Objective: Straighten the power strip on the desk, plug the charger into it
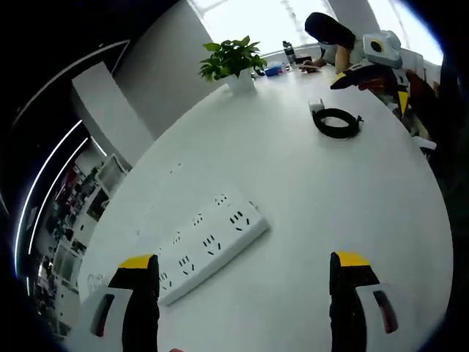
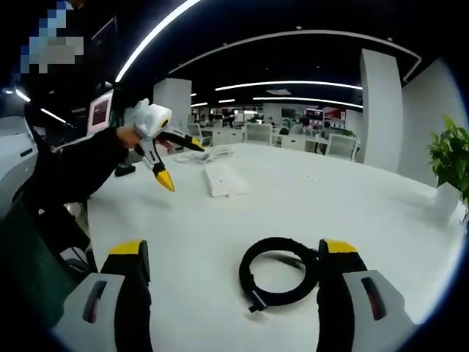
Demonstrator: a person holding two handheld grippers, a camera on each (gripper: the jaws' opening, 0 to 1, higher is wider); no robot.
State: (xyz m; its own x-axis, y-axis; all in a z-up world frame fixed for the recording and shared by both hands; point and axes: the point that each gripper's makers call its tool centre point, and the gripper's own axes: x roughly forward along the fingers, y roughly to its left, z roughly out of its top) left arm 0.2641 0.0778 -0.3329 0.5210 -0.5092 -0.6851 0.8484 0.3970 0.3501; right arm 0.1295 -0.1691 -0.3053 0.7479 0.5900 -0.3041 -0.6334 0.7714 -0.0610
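Now both grippers' fingers wide; left gripper [image 1: 244, 275] near power strip [image 1: 209, 243]; right gripper [image 2: 233, 262] near coiled cable [image 2: 278, 273].

Potted plant [image 1: 233, 64] on white table [image 1: 308, 191]

Desk [image 1: 315, 191] smooth matt white; power strip [image 1: 209, 246] glossy white plastic.

The left gripper view looks down at a slant across the white tabletop [image 1: 308, 191], close above the power strip [image 1: 209, 246], facing a potted plant [image 1: 233, 64] and windows. The right gripper view sits low over the tabletop, facing the office interior. Both views share the tabletop, the coiled black cable [image 1: 337, 122], the strip and the plant.
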